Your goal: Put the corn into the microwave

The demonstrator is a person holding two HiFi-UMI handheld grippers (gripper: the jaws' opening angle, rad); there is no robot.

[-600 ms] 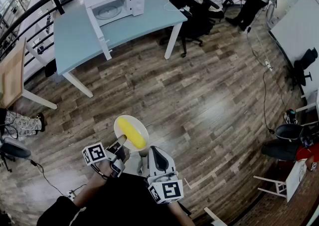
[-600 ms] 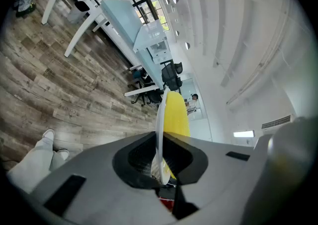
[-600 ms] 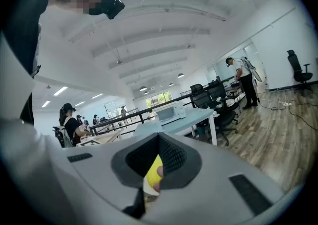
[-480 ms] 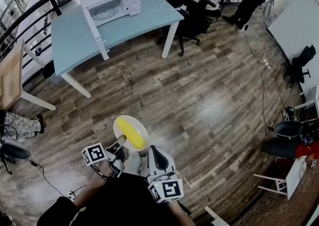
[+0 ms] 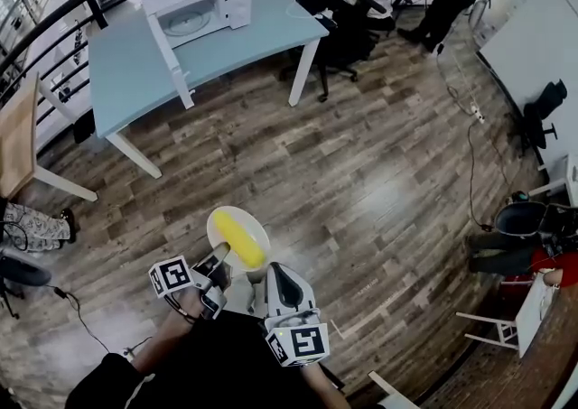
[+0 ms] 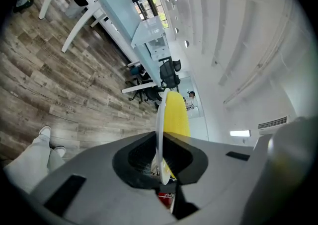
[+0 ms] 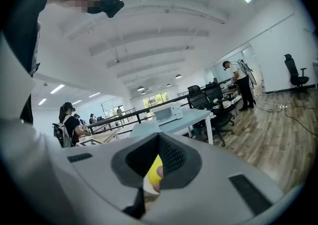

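yellow corn cob [image 5: 239,238] on white plate [image 5: 254,228], rim pinched in left hand-held gripper [image 5: 219,261]; right hand-held gripper [image 5: 268,275] narrow

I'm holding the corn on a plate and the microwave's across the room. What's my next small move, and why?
Probably step toward the table, plate held level: the left gripper clamps the plate's rim, the corn lies loose on it, and the open microwave stands far off.

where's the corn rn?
Head view, lower centre-left: the corn lies on the white plate clamped by the left gripper, far from the microwave on the blue table.
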